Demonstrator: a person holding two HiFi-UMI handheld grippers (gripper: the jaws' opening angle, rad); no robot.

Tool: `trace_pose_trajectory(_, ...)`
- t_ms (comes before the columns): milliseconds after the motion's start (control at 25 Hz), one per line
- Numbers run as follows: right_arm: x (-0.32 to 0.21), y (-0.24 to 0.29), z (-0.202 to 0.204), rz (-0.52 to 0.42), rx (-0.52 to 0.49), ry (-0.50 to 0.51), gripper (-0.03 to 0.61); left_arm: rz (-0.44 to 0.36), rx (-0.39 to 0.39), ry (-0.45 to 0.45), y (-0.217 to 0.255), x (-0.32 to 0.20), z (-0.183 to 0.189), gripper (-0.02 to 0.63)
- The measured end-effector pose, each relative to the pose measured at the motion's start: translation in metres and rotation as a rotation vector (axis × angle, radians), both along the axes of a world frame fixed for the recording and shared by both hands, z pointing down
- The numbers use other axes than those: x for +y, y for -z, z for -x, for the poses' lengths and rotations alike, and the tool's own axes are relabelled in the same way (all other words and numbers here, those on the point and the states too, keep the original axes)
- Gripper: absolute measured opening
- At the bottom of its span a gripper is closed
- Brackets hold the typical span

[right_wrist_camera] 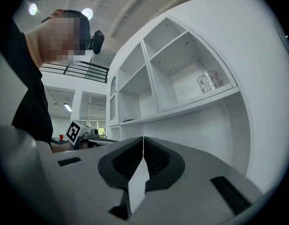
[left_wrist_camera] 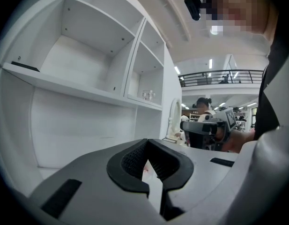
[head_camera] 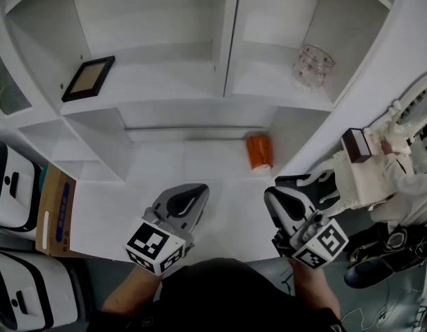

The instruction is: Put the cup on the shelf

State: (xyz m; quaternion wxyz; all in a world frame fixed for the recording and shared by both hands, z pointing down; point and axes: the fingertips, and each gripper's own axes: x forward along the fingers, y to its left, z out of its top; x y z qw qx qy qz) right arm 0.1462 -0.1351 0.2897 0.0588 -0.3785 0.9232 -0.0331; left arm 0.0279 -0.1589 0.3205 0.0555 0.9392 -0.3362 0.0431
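The left gripper [head_camera: 201,189] is hovering over the white counter [head_camera: 220,220] with its jaws pressed together, and nothing is sitting between them; its own view [left_wrist_camera: 146,142] is showing the ribbed pads meeting at the tips. The right gripper [head_camera: 269,195] is hanging just beside it, to its right, with its jaws likewise closed tight on nothing [right_wrist_camera: 143,139]. The cup [head_camera: 312,66], a clear glass one with a faint pattern, is standing upright in the shelf's [head_camera: 225,40] upper right compartment, well ahead of and above both grippers and a little right of the right one; it is showing in the right gripper view [right_wrist_camera: 209,82] and, small, in the left gripper view [left_wrist_camera: 146,95]. Ahead of the right gripper, in the lower bay, an orange packet [head_camera: 259,151] is lying. Far ahead and to the left of the left gripper, a dark picture frame [head_camera: 88,78] is lying in the upper left compartment.
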Motion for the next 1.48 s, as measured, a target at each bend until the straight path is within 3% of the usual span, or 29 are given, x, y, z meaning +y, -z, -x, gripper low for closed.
trace_pose_trajectory(200, 0.013, -0.027, 0.005, 0.015, 0.053, 0.007, 0.017, 0.017, 0.008, 0.048, -0.013, 0.007, 0.016, 0.011)
trace_pose_trajectory(560, 0.022, -0.054, 0.013, 0.044, 0.052, 0.042, 0.017, 0.046, 0.012, 0.083, -0.034, 0.020, 0.027, 0.011)
trace_pose_trajectory(1480, 0.020, -0.057, 0.013, 0.057, 0.037, 0.044, 0.016, 0.032, 0.013, 0.090, -0.032, 0.022, 0.029, 0.011)
